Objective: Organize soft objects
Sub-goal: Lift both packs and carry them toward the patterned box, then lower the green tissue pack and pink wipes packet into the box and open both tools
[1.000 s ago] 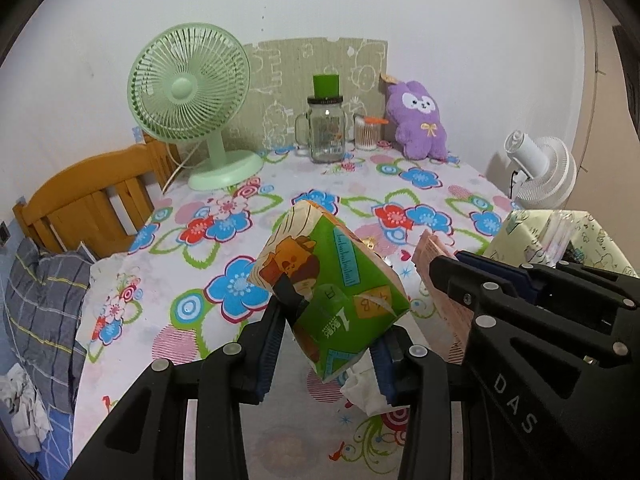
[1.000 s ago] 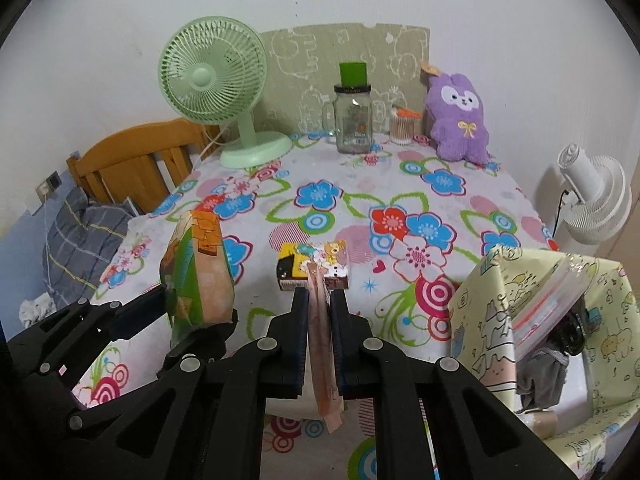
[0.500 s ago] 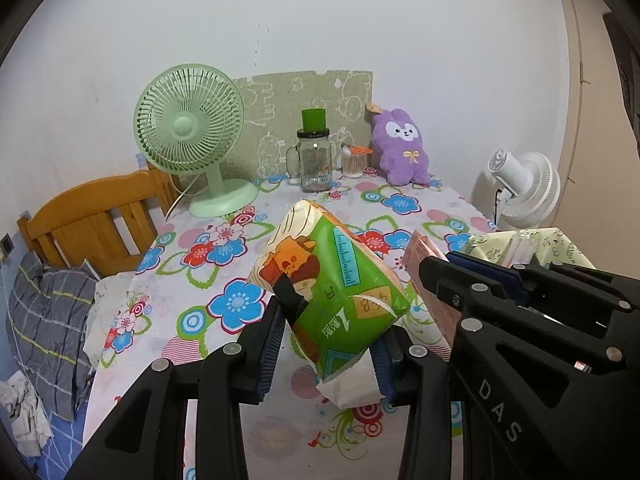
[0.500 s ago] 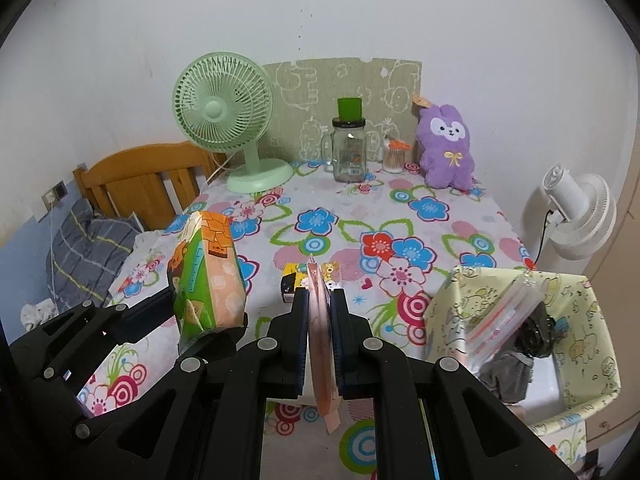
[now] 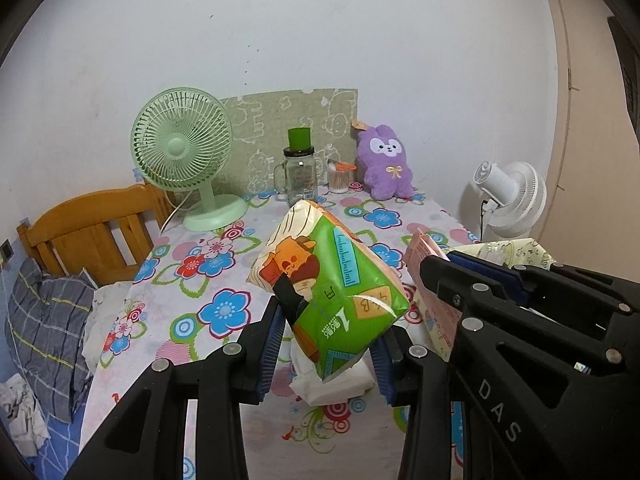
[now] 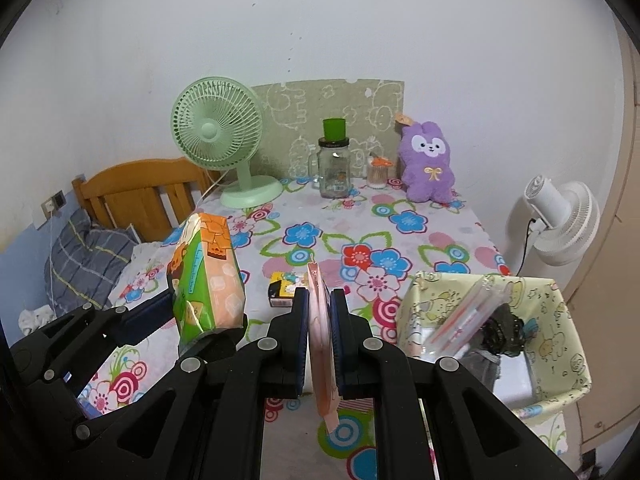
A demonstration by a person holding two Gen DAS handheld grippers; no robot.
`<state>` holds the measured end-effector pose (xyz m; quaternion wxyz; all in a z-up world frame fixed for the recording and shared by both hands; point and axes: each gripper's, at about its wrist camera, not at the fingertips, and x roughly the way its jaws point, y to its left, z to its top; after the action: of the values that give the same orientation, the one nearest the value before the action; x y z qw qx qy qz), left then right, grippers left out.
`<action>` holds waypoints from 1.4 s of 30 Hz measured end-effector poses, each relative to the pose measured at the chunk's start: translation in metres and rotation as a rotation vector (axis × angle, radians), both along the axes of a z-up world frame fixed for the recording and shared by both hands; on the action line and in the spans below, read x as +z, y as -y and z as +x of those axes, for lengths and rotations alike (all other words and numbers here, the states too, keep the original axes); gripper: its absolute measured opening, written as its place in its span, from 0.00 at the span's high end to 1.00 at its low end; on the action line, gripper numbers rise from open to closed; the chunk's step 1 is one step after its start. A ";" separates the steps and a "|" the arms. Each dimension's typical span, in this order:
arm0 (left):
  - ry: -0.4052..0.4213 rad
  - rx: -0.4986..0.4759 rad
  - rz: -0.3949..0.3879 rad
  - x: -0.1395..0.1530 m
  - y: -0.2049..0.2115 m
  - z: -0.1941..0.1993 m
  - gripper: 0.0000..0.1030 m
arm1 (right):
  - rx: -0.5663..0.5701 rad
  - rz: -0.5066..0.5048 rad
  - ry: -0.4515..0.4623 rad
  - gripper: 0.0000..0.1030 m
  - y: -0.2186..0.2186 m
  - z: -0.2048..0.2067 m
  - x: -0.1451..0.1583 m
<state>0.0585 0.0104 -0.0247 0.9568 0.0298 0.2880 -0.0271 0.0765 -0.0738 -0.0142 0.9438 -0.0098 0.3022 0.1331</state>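
Jaws clamp tissue pack (image 5: 332,300) and pink packet (image 6: 322,320), beside basket rim (image 6: 480,280).

Green-orange tissue pack (image 5: 328,292); pink pouch (image 6: 322,320); floral tablecloth (image 6: 400,240) (blue, red blooms); purple plush (image 6: 428,164); mint fan (image 5: 182,148).

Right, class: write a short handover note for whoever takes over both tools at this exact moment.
Left tool: shut on the green tissue pack, held above the table.
Right tool: shut on a thin pink pack, hanging edge-on, also off the table.
Basket at the table's right edge already holds a clear pouch and something dark.
A small yellow box still lies on the table; the purple plush sits at the back.
Left to do: probably drop both packs in the basket.
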 end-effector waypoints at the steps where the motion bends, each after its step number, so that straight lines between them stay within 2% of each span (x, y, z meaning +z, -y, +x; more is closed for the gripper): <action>1: 0.002 -0.001 -0.002 0.000 0.002 -0.001 0.60 | -0.002 -0.001 0.002 0.87 0.001 -0.001 0.000; 22: 0.016 -0.087 -0.021 0.005 0.060 0.017 0.60 | -0.081 -0.015 0.024 0.87 0.061 0.008 0.010; 42: -0.014 -0.196 -0.033 -0.006 0.114 0.046 0.60 | -0.190 -0.005 0.005 0.87 0.118 0.027 0.000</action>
<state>0.1044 -0.1039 -0.0308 0.9479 0.0418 0.2899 -0.1253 0.1039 -0.1919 -0.0144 0.9530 0.0164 0.2996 0.0424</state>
